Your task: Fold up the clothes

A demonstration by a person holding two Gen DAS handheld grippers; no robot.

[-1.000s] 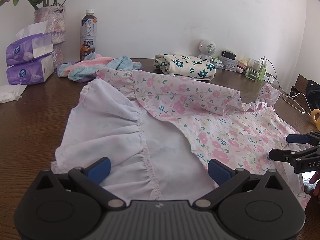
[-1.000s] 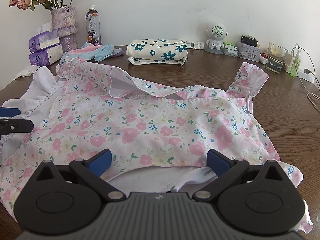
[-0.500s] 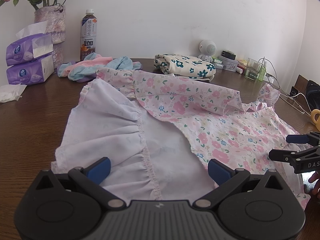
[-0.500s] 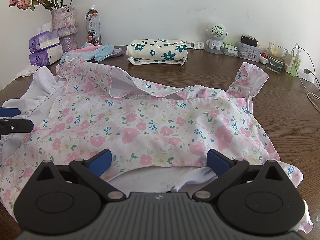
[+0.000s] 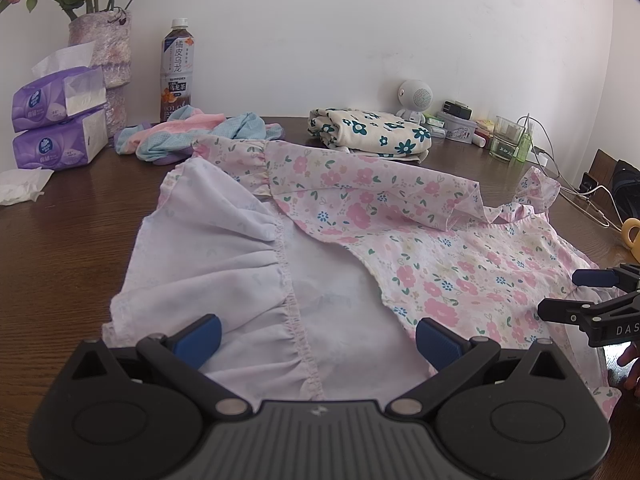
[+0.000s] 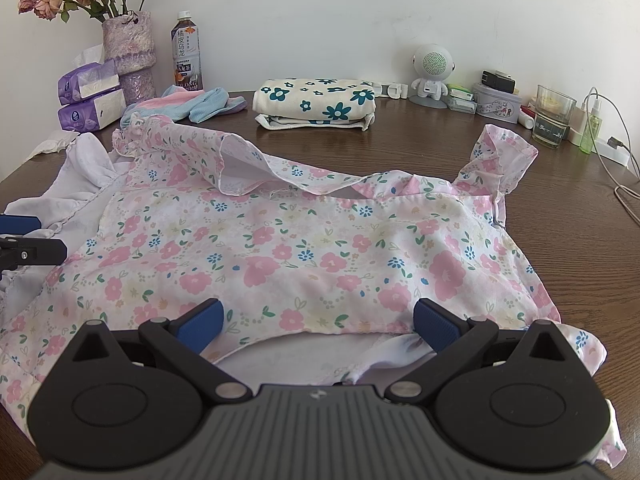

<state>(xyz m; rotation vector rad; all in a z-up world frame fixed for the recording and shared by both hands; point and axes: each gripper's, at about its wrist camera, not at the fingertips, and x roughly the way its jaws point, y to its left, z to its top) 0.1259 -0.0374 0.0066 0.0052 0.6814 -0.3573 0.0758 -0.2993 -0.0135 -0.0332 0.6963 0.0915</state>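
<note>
Spread across the brown counter (image 5: 72, 248): a floral dress (image 6: 320, 248), long axis running left to right, near hem just ahead of both tools. Left gripper (image 5: 318, 334) over the pale lining, fingers wide apart, empty. Right gripper (image 6: 318, 322) likewise, over the print. Only the right view shows the far sleeve fully.

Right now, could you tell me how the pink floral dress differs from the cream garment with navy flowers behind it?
The pink floral dress lies spread open across the table, one part turned back to show its pale lining; the cream garment is folded into a compact stack. The dress has small pink blooms, the cream garment larger navy ones. The dress lies nearest both open grippers, the cream garment near the wall. Both are floral fabrics.
</note>
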